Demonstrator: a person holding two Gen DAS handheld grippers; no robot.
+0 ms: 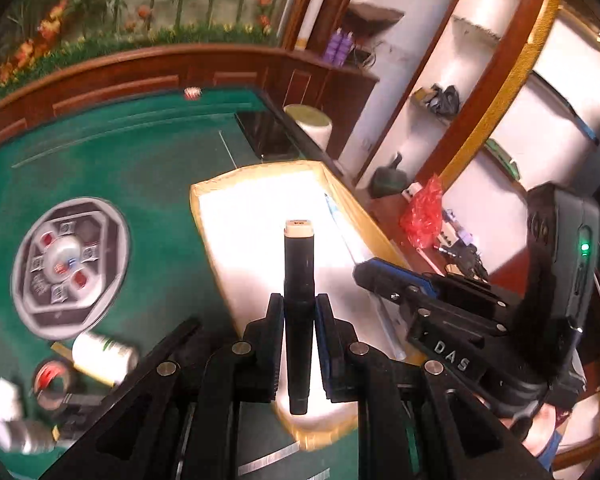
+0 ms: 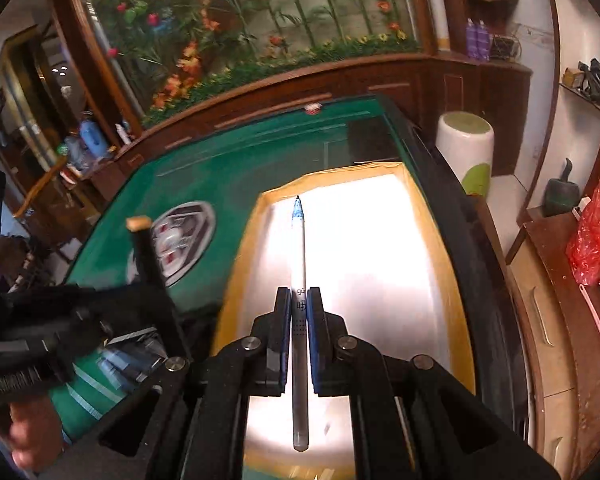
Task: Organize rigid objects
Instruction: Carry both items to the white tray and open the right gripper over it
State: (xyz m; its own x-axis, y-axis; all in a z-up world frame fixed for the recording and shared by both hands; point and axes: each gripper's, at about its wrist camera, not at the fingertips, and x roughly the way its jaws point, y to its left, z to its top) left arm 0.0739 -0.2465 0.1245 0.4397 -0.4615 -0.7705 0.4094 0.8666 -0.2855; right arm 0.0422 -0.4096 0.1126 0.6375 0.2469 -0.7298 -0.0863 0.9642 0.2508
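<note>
holding a black marker [image 1: 299, 304] with a beige cap end, the left gripper [image 1: 299, 312] has its jaws clamped on the barrel, above a white tray [image 1: 236, 232] with yellow taped rim on the green table [image 1: 140, 176]. the cap end shows small digits, too blurred to read. the right gripper [image 2: 299, 312] is clamped on a thin white pen [image 2: 300, 280] with a blue patterned tip, also over the tray; its small print is not readable. the right gripper's body shows the letters "das".
</note>
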